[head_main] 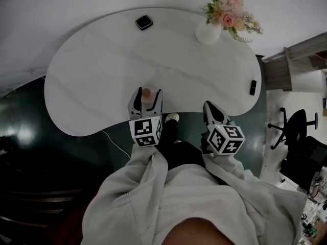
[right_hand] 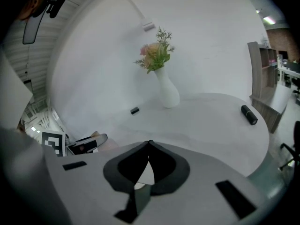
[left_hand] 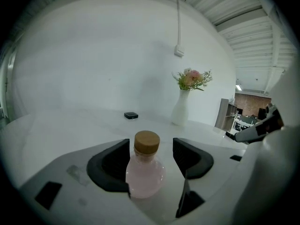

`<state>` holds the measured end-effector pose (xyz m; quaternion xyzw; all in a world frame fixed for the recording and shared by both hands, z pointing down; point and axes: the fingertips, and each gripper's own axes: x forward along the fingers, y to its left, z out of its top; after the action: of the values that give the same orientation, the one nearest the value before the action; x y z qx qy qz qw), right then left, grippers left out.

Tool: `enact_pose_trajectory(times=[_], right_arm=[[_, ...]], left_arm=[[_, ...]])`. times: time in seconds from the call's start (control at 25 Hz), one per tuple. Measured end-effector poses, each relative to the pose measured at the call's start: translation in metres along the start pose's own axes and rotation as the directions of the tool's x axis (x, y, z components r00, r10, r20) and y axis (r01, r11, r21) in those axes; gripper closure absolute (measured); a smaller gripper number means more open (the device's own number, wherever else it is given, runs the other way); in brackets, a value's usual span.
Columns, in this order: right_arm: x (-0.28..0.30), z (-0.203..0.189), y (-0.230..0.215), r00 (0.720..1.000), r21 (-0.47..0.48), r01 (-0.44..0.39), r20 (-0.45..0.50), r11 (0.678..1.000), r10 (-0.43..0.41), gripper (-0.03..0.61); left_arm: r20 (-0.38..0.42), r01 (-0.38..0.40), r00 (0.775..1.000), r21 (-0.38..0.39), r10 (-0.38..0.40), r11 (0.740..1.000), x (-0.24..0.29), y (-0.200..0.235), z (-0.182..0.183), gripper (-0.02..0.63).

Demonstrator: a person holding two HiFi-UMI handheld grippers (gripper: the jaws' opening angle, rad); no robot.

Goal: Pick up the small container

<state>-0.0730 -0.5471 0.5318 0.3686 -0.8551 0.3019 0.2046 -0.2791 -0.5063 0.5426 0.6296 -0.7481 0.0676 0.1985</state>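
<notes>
- Pink bottle [left_hand: 145,175] with a tan cap stands upright on the white table [head_main: 102,70], near its front edge.
- We've got the left gripper [left_hand: 151,149] around it, jaws spread, one each side. The left jaw looks to be touching the body, and there's a gap at the right jaw.
- Our right gripper [right_hand: 149,144] has its jaws pressed together, tips meeting, nothing between them. It sits by the table's front edge, apart from the bottle.
- On the far side are a white vase [head_main: 208,33] with flowers and a small black box [head_main: 144,22].
</notes>
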Motion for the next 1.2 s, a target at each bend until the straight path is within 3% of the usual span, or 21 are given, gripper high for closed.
enact_pose_trajectory(times=[0.32,0.52,1.2], right_arm=[[0.003,-0.001,0.0,1.0,0.0,-0.001,-0.01,1.0,0.001,0.529],[-0.002,0.0,-0.005,1.0,0.008,0.013,-0.005,1.0,-0.013,0.529],[-0.004,0.01,-0.003,0.999,0.022,0.032,0.03,0.999,-0.033,0.529]], left_arm=[[-0.005,-0.015,1.0,0.063,0.016,0.998,0.005,0.001,0.0,0.345],[-0.027,-0.068,0.997,0.098,0.07,0.993,0.006,0.008,-0.001,0.479],[-0.04,-0.028,0.999,0.125,0.033,0.992,0.006,0.009,0.002,0.483]])
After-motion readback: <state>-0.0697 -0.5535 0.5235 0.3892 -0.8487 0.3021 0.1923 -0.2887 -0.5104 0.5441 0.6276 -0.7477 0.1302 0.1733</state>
